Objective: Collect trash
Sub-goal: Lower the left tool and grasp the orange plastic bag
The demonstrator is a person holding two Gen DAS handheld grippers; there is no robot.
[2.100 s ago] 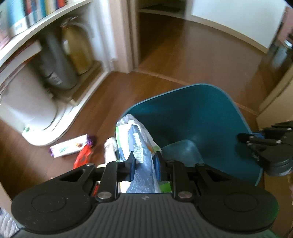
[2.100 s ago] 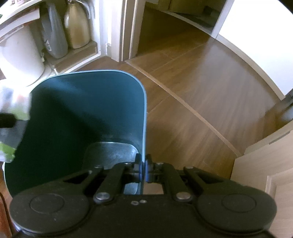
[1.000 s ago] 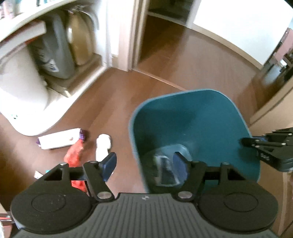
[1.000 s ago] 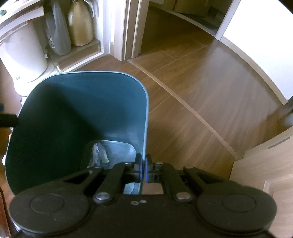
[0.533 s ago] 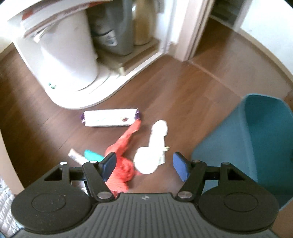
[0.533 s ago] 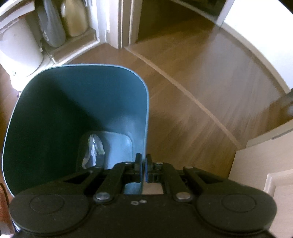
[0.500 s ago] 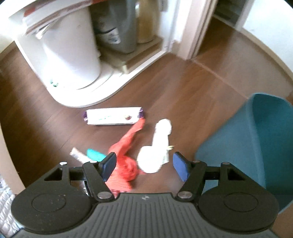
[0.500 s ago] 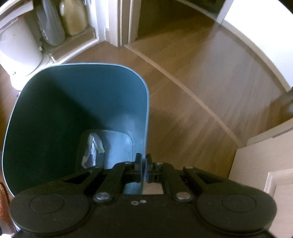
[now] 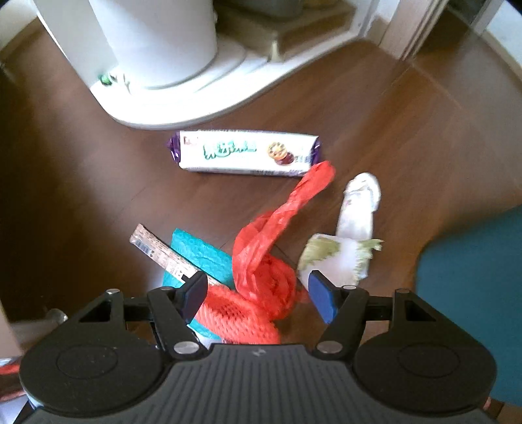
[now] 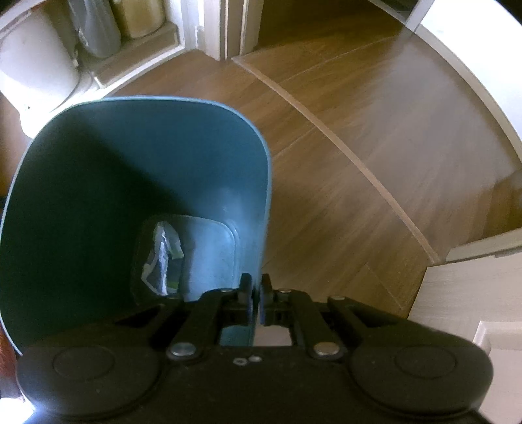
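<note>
In the left wrist view my left gripper (image 9: 257,295) hangs open just above a crumpled red net bag (image 9: 264,277) on the wooden floor; its pads do not touch it. Around the bag lie a white biscuit packet (image 9: 241,156), a crumpled white wrapper (image 9: 352,228), a teal wrapper (image 9: 199,257) and a thin brown strip (image 9: 160,252). The teal bin (image 9: 473,287) shows at the right edge. In the right wrist view my right gripper (image 10: 256,293) is shut on the rim of the teal bin (image 10: 130,156), with a clear plastic bag (image 10: 163,254) lying on its bottom.
A white cylindrical appliance (image 9: 146,42) on a curved white base stands just beyond the litter. Bottles (image 10: 98,29) sit on a low shelf by a door frame (image 10: 225,29). Light cabinet panels (image 10: 473,283) rise at the right of the bin.
My left gripper let the plastic bag drop into the bin, then swung left and down over the litter; the red bag now lies between its open fingers. The right gripper keeps its hold on the rim.
</note>
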